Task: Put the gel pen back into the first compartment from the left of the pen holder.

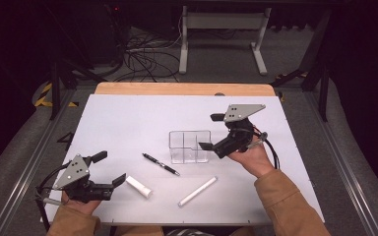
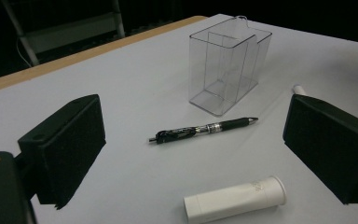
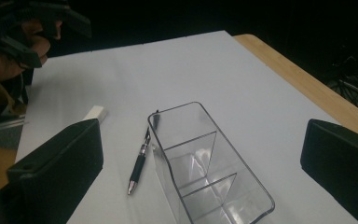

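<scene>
A person seated at a white-topped table held a two-jaw gripper in each hand, both with jaws spread wide and nothing between them. The left gripper hovered low near the table's front left corner, its jaws pointing toward a short white tube lying just beside it. The right gripper was raised right of centre, next to a clear plastic organizer standing upright in the middle of the table, divided inside into compartments, all empty. A black pen lay flat just left of the organizer, apart from it. A longer white stick lay diagonally near the front edge, below the organizer. In the left gripper view, the pen rested between the organizer and the tube.
</scene>
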A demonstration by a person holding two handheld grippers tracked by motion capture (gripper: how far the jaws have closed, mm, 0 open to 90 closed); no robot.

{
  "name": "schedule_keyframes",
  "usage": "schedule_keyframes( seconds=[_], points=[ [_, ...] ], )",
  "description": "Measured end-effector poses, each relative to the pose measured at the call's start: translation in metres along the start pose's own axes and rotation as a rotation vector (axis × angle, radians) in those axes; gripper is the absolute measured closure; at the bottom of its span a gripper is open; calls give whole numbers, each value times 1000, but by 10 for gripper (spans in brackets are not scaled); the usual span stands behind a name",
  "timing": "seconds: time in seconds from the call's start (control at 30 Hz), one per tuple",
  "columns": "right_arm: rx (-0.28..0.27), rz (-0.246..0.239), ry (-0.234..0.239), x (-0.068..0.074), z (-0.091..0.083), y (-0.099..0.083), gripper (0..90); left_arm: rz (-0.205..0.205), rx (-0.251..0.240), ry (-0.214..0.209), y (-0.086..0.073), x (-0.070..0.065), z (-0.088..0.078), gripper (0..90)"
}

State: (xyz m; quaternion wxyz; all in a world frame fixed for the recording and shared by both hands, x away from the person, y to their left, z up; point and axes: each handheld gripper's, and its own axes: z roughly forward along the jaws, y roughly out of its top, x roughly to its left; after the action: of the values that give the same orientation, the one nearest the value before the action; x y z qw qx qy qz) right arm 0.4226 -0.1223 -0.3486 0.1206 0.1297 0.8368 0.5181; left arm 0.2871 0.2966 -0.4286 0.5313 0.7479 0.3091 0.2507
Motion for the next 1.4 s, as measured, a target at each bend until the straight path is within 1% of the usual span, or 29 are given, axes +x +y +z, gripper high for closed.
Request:
schedule_keyframes(
  seconds=[0.03, 0.07, 0.1, 0.13, 0.17, 0.2, 0.23, 0.27, 0.3, 0.33, 0.37, 0.43, 0.47, 0.5, 0.53, 0.6, 0.63, 0.67, 0.7, 0.73, 0.77, 0.83, 0.87, 0.9, 0.97, 1.03, 1.1, 1.23, 1.4],
  points=[
    [-20, 25, -21, 0, -4, -3, 0, 6, 5, 2, 1, 0, 0, 74],
    [-23, 29, -26, 1, -5, -3, 0, 2, 10, 0, 1, 0, 1, 78],
    [-23, 29, -26, 1, -5, -3, 0, 12, 16, 1, 2, 1, 1, 78],
    [-39, 35, -45, 3, -9, -6, 4, 5, 21, -3, 2, 0, 2, 82],
    [-45, 40, -42, 4, -11, -7, 12, 7, 22, -5, 3, 0, 2, 83],
    [-45, 40, -42, 4, -11, -7, 12, 18, 28, -8, 4, 0, 3, 83],
    [-76, 22, -58, 8, -18, -11, 47, 20, 30, -13, 5, 0, 3, 83],
    [-76, 22, -58, 8, -18, -11, 47, 29, 30, -14, 5, 0, 4, 83],
    [-93, 15, -83, 12, -23, -15, 63, 33, 31, -25, 7, 0, 4, 85],
    [-93, 15, -83, 12, -23, -15, 63, 35, 31, -28, 8, 0, 4, 85],
    [-121, 22, -94, 14, -29, -20, 69, 40, 29, -38, 10, 1, 5, 86],
    [-129, 26, -97, 15, -31, -22, 69, 32, 33, -58, 12, 2, 6, 87],
    [-135, 29, -100, 16, -34, -26, 69, 39, 31, -63, 14, 4, 7, 87],
    [-143, 46, -99, 18, -39, -34, 67, 40, 35, -69, 16, 5, 7, 86],
    [-143, 46, -99, 18, -39, -34, 67, 46, 36, -69, 18, 6, 8, 86],
    [-158, 64, -105, 20, -44, -43, 56, 56, 51, -70, 22, 7, 10, 73],
    [-172, 76, -128, 24, -48, -54, 41, 74, 60, -80, 25, 9, 11, 62],
    [-172, 76, -128, 24, -48, -54, 41, 83, 60, -88, 27, 9, 12, 62],
    [-175, 78, -139, 26, -50, -58, 21, 92, 62, -92, 29, 9, 14, 65],
    [-171, 81, -162, 28, -52, -63, 16, 97, 64, -95, 31, 9, 15, 70],
    [-170, 80, -169, 30, -53, -67, 20, 104, 62, -103, 34, 10, 16, 72],
    [-181, 81, -180, 32, -56, -74, 21, 107, 60, -121, 37, 11, 18, 83],
    [-169, 91, -190, 34, -58, -83, 21, 104, 64, -128, 39, 12, 19, 95],
    [-169, 91, -190, 34, -58, -83, 21, 110, 67, -131, 41, 13, 20, 95],
    [-161, 107, -201, 35, -59, -94, 21, 110, 74, -144, 43, 14, 23, 108],
    [-159, 108, -202, 35, -59, -97, 21, 117, 77, -151, 45, 14, 25, 110],
    [-154, 122, -203, 36, -60, -104, 20, 120, 84, -159, 47, 14, 28, 114],
    [-168, 153, -215, 37, -61, -119, 21, 120, 95, -176, 50, 15, 31, 114],
    [-143, 178, -232, 38, -57, -137, 21, 125, 101, -188, 54, 16, 36, 114]
  ],
)
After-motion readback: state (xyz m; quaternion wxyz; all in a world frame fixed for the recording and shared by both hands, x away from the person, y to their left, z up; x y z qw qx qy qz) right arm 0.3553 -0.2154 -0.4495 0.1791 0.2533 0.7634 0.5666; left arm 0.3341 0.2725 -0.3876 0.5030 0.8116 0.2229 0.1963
